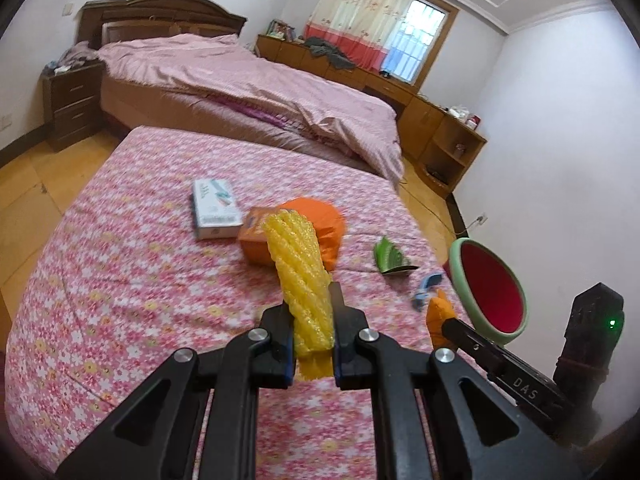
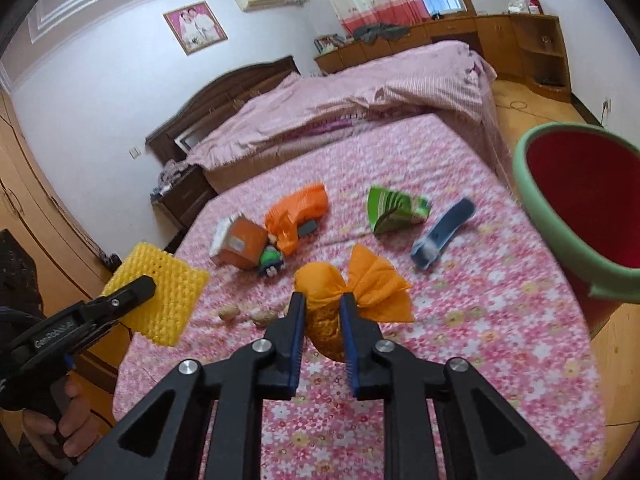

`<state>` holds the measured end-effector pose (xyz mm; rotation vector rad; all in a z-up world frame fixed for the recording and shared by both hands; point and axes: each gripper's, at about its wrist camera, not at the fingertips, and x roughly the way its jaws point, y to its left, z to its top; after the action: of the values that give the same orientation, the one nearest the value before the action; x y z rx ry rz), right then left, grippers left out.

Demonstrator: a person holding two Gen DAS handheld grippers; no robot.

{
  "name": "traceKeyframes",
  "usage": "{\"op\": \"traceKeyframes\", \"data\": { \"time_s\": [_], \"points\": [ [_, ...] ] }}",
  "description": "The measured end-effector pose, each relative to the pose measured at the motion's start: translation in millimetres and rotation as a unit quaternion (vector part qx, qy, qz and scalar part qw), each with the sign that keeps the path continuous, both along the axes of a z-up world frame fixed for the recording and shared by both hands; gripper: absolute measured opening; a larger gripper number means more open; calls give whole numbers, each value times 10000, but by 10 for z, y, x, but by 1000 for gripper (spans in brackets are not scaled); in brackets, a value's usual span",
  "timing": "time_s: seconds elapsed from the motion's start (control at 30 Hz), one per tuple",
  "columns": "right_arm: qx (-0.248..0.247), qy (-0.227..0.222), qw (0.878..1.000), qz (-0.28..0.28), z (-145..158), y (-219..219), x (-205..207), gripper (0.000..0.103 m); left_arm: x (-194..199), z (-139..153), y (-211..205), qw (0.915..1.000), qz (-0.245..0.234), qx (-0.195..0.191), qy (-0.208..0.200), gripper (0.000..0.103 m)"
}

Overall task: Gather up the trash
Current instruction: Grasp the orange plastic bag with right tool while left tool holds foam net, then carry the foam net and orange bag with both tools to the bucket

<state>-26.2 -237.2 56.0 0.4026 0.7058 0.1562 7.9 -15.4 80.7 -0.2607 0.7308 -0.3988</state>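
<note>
From the left wrist view, the flowered bedspread [image 1: 132, 280] carried a white box [image 1: 215, 209] at eleven o'clock of the left gripper [image 1: 312, 320], with an orange carton [image 1: 256, 242] and an orange toy [image 1: 320, 222] lying just behind the held piece. A green wrapper [image 1: 390, 255] and a blue clip [image 1: 428, 286] lay toward two o'clock. At three o'clock stood the bin [image 1: 486, 286], green-rimmed and red inside; nothing showed in it. The left tongs were pressed tight on a yellow foam net [image 1: 302, 264], which stood up out of the pads. The right gripper [image 1: 444, 320] came in at three o'clock, pinching something orange.

From the right wrist view, two walnuts [image 2: 266, 316] lay on the spread at ten o'clock of the right tongs [image 2: 323, 312], the orange carton [image 2: 242, 248] and toy [image 2: 298, 216] beyond them at eleven. The wrapper [image 2: 394, 208] and clip [image 2: 442, 234] sat at one o'clock. The bin [image 2: 540, 216] at two o'clock showed only its red wall. The right tongs were nipped onto an orange wrapped bundle [image 2: 328, 296]. At nine o'clock the left gripper [image 2: 138, 284], held in a hand [image 2: 66, 420], gripped the foam net [image 2: 160, 292].
</note>
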Motion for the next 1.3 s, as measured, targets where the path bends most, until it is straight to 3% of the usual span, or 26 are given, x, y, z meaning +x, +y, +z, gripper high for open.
{"op": "traceKeyframes", "data": {
  "time_s": [0.27,0.63,0.9,1.17,1.3],
  "points": [
    [43,-429,9988,-238,323,-248,-229,19,11,231,-463,9984,-503,66,-241,12],
    [43,-678,9943,-820,500,-801,-365,19,187,371,-1385,9903,-1325,188,-364,12],
    [201,-625,9883,-1378,450,-1352,-405,19,311,330,-2146,9800,-1929,322,-370,12],
    [394,-471,9809,-1844,250,-1940,-372,20,505,127,-2883,9698,-2394,429,-182,12],
    [502,-385,9784,-1968,130,-2177,-316,20,598,-5,-3169,9653,-2523,657,-137,12]
  ]
}}
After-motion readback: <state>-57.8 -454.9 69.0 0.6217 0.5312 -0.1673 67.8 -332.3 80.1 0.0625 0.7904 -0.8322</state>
